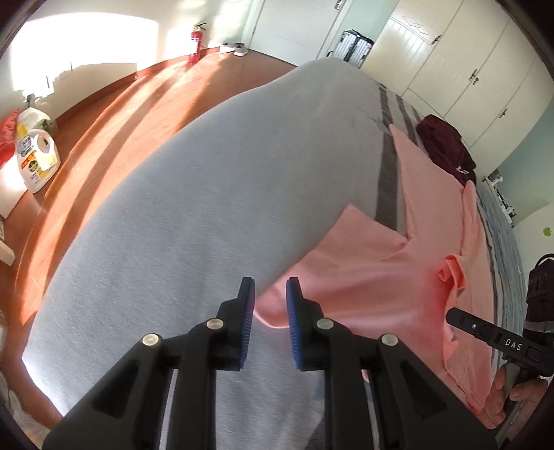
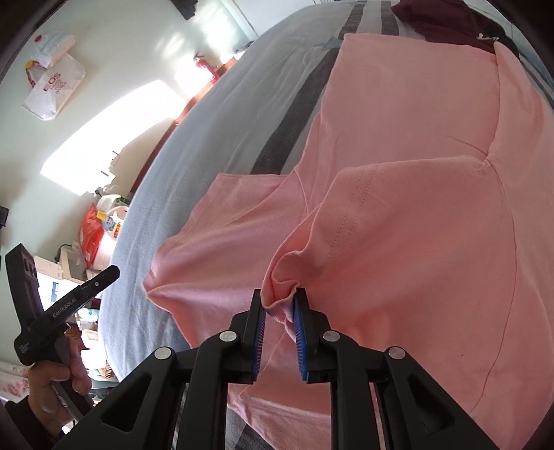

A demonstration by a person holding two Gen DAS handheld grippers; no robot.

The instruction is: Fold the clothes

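Note:
A pink T-shirt (image 1: 398, 277) (image 2: 415, 242) lies spread on the grey bed cover (image 1: 207, 190) (image 2: 207, 121), one side folded over onto its body. My right gripper (image 2: 279, 304) (image 1: 450, 315) points down at the folded part. A bunched fold of pink cloth sits loosely between its parted blue pads (image 2: 300, 329). My left gripper (image 1: 270, 294) (image 2: 114, 270) hovers over the rim of the shirt's left sleeve. Its jaws stand slightly apart with nothing pinched; the cloth lies below them. A hand (image 2: 52, 391) holds it.
A dark maroon garment (image 1: 446, 145) (image 2: 436, 20) lies on the bed beyond the shirt. The wooden floor (image 1: 104, 114) runs along the bed's left edge, with a detergent bottle (image 1: 34, 155), a fire extinguisher (image 1: 195, 43) and a suitcase (image 1: 356, 46). White wardrobes (image 1: 467, 69) stand behind.

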